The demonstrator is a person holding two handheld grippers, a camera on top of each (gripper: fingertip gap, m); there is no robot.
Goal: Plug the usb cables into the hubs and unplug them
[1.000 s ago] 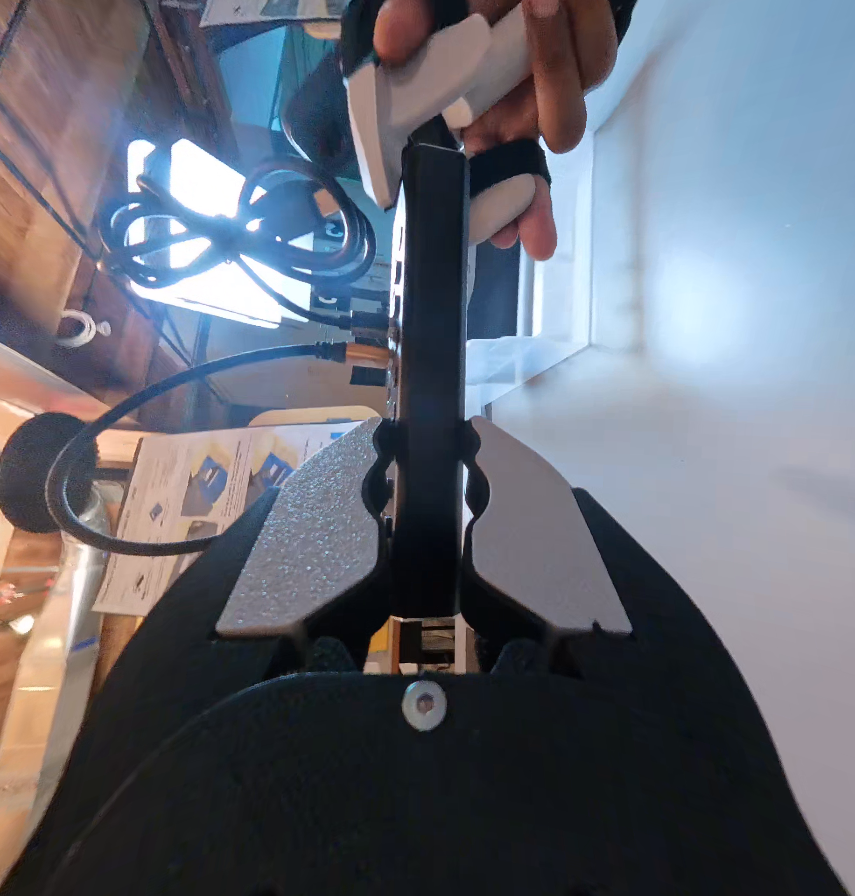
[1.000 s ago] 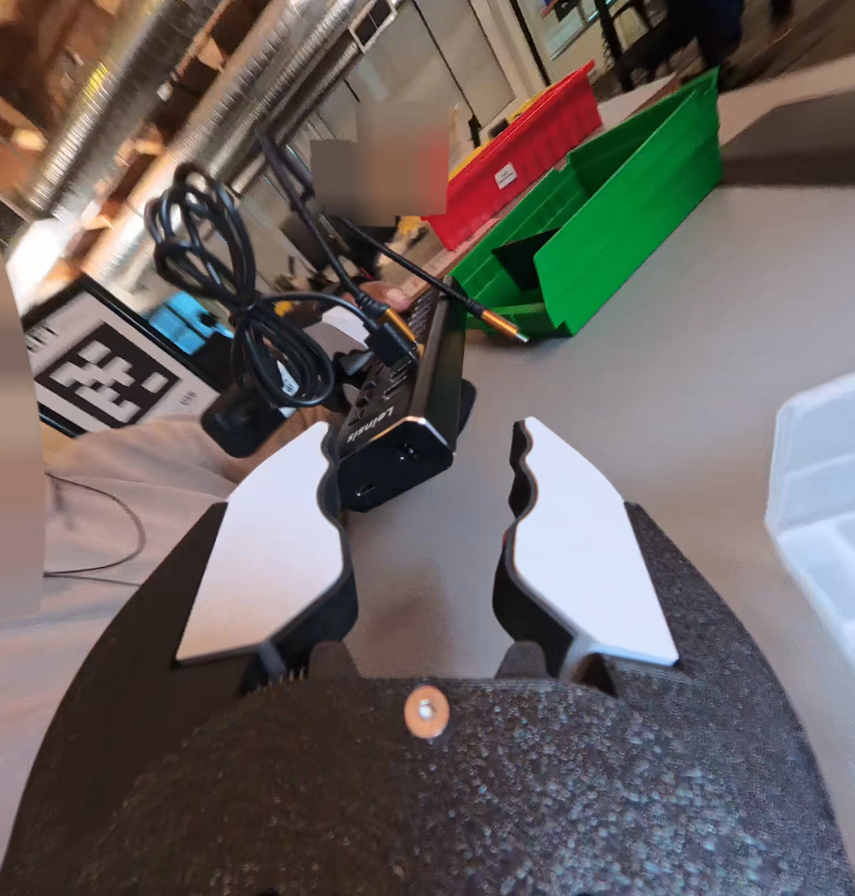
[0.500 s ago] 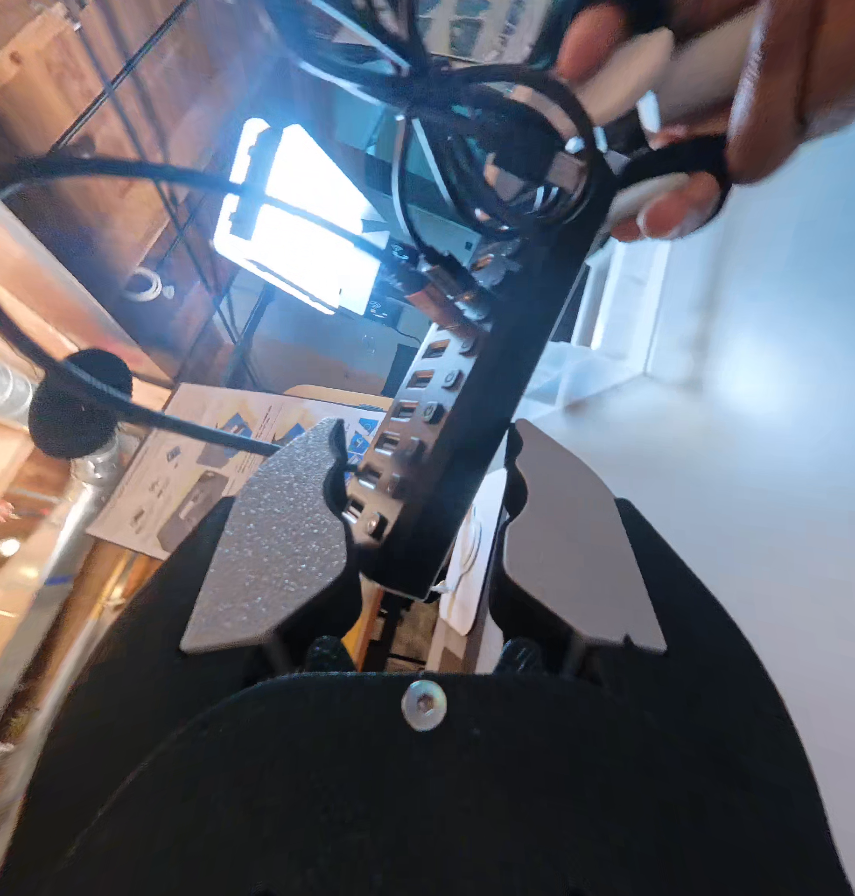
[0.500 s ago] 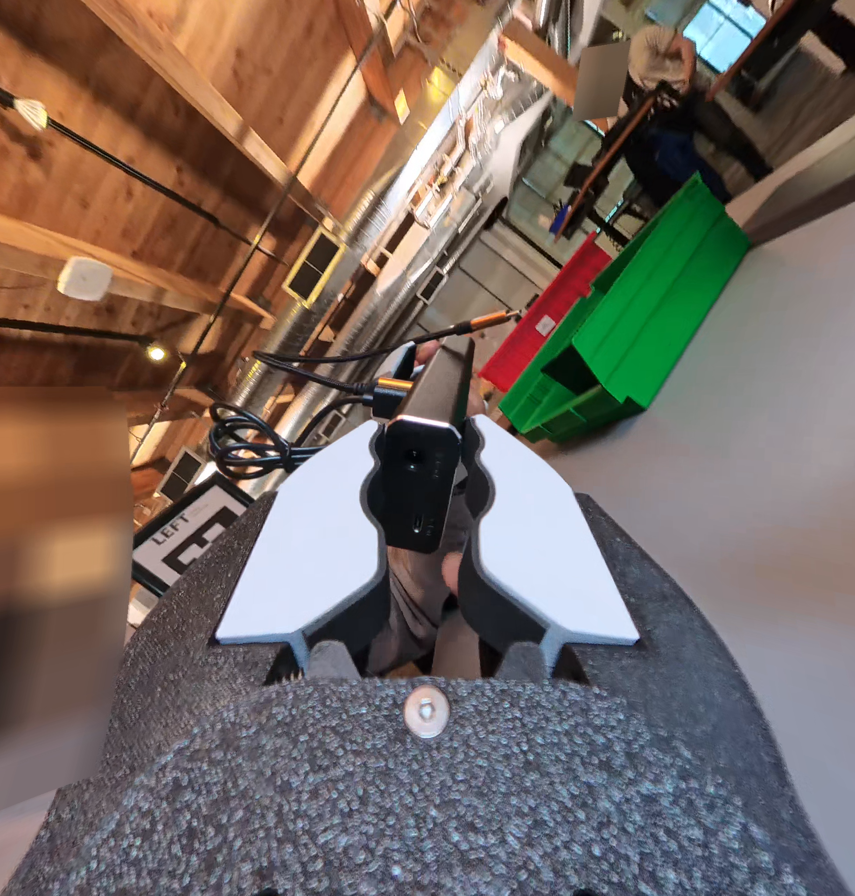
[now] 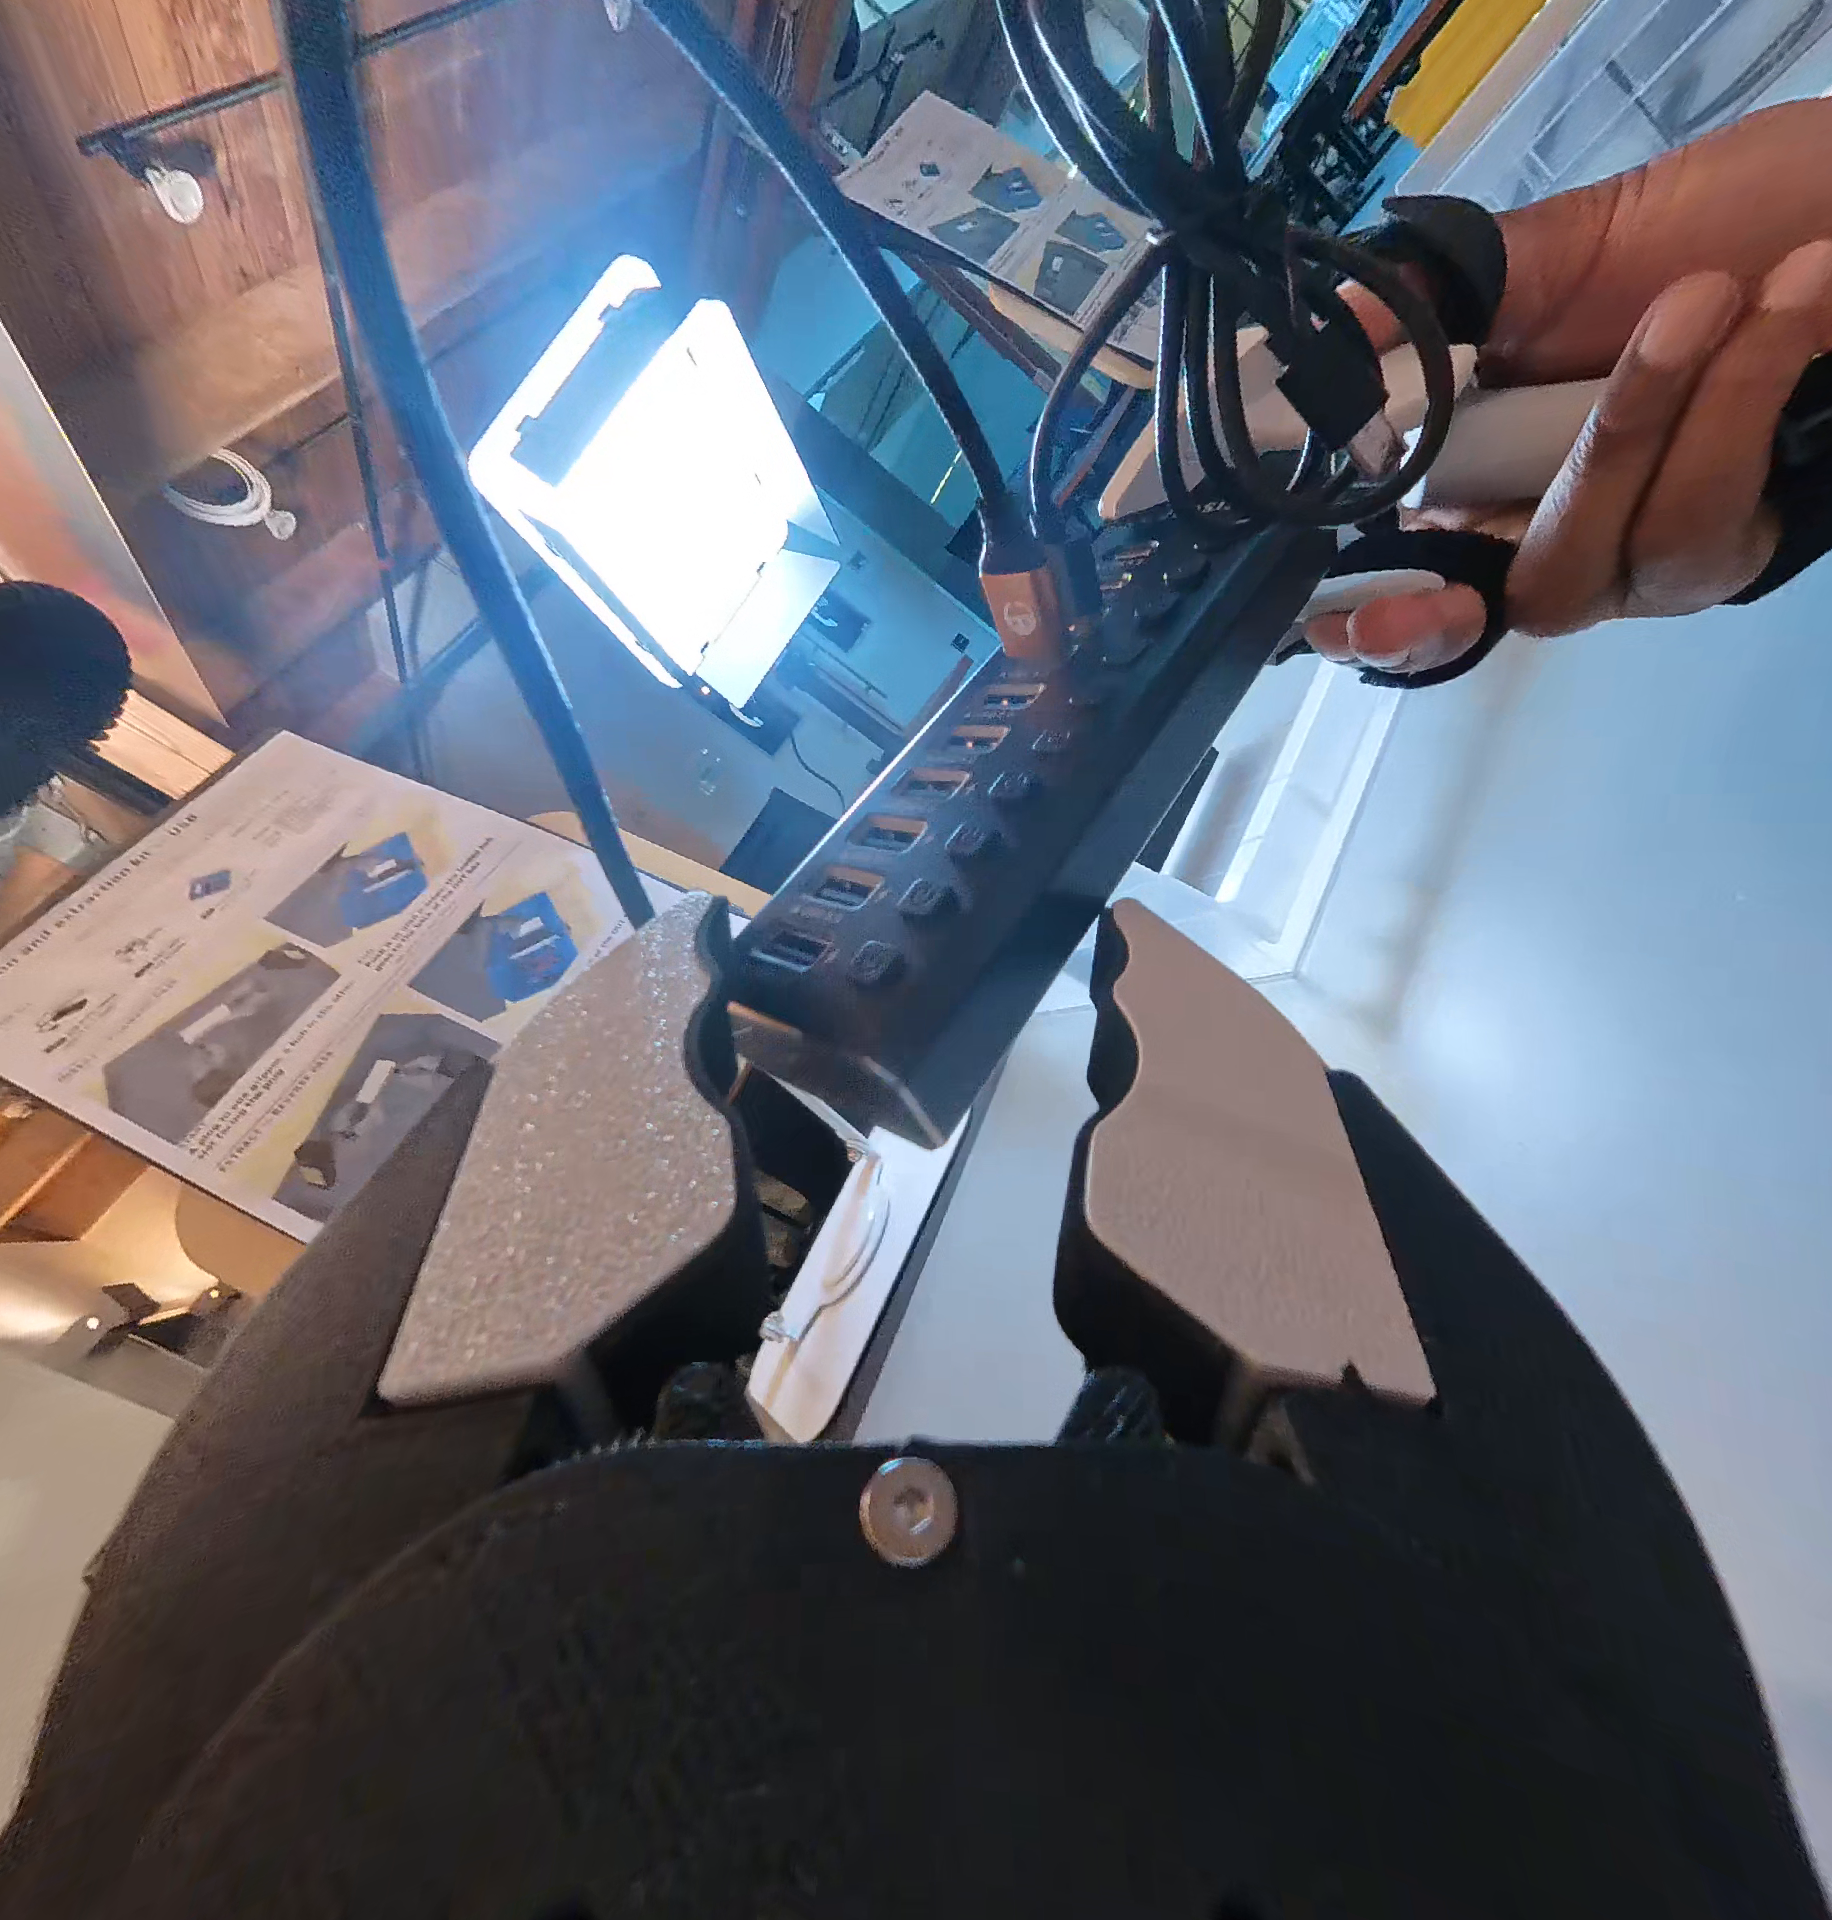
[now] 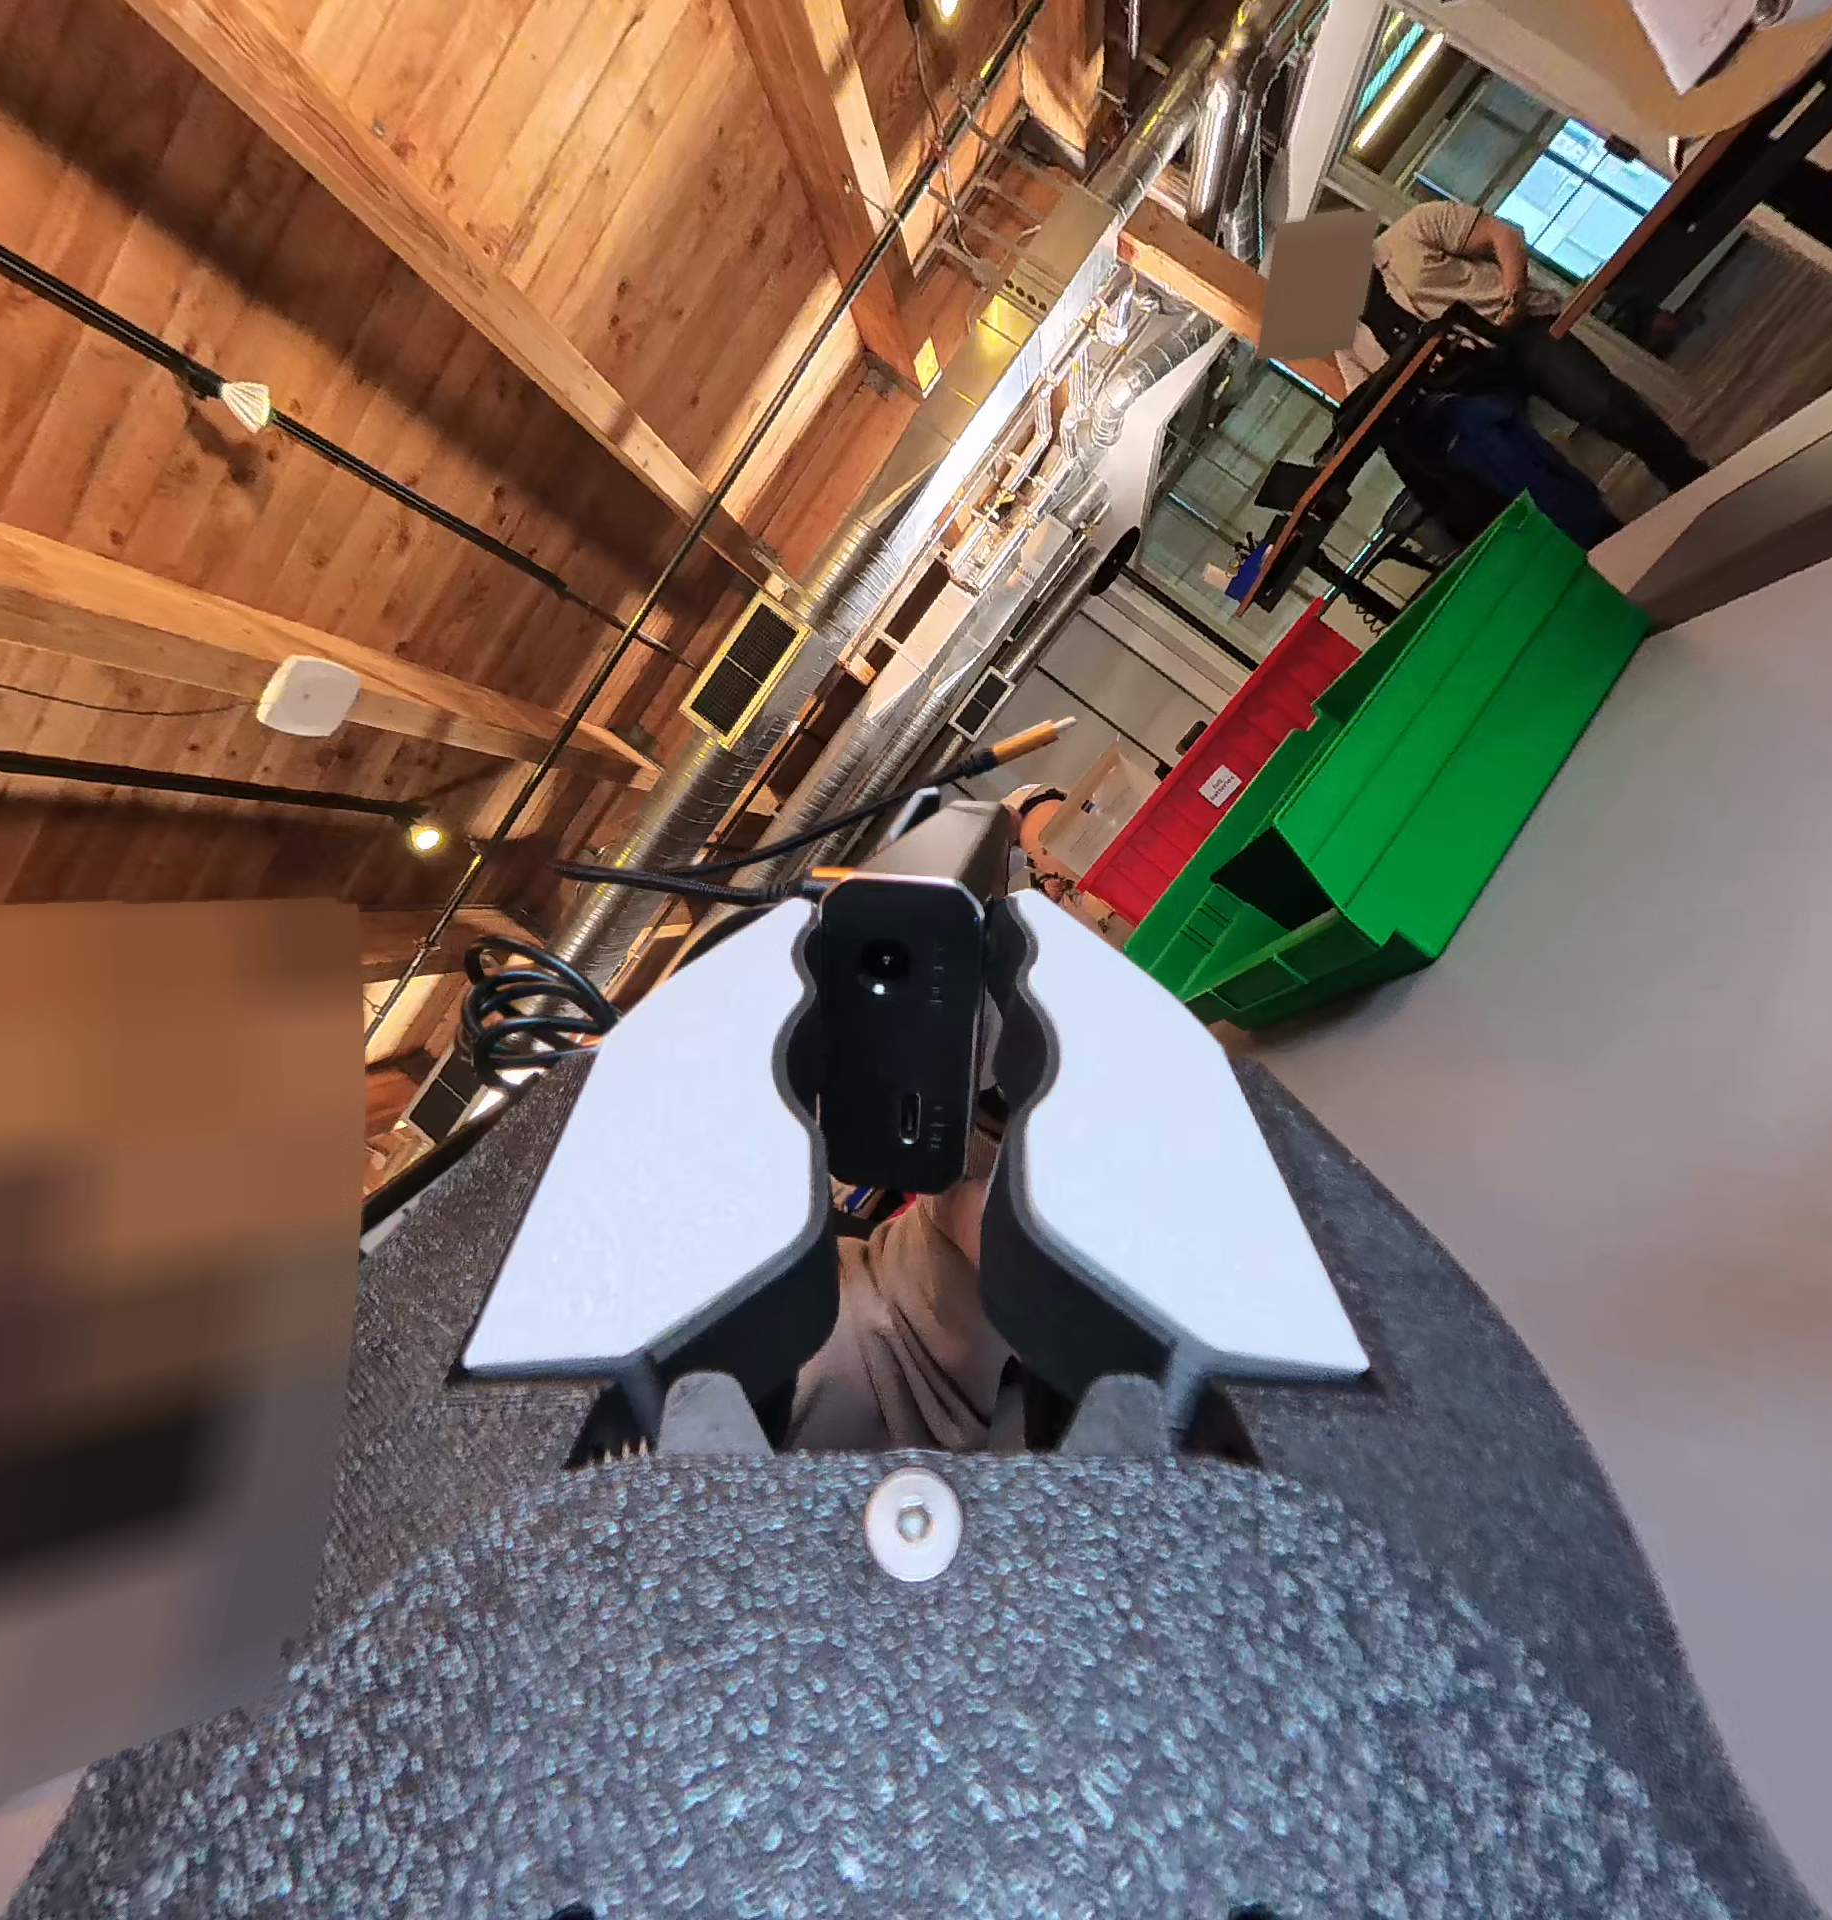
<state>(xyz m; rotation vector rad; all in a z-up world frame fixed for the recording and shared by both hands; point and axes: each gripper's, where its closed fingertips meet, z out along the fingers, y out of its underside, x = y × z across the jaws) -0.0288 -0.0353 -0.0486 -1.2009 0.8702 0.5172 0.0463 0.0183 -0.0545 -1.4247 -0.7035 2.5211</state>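
Observation:
A long black USB hub [image 5: 985,831] hangs in the air with its row of ports facing left. My right gripper [image 6: 904,914] is shut on the hub's end face [image 6: 896,1039]; in the left wrist view it shows at the far end [image 5: 1307,520], held by a hand. My left gripper [image 5: 912,925] is open, its fingers on either side of the hub's near end, the left fingertip close to it. A copper-coloured plug [image 5: 1026,613] sits in a port. A coiled black cable [image 5: 1255,364] hangs by the far end. A loose copper plug [image 6: 1026,738] sticks out beyond the hub.
A white table [image 5: 1514,1143] lies below right. A green bin [image 6: 1411,810] and a red bin [image 6: 1224,790] stand at its far side. A printed sheet [image 5: 268,966] and a bright light panel [image 5: 652,478] are to the left. A person [image 6: 1452,270] sits far off.
One second ago my left gripper was shut on the hub and my right was open beside it. My right gripper has since shut on the hub's end, and my left has opened.

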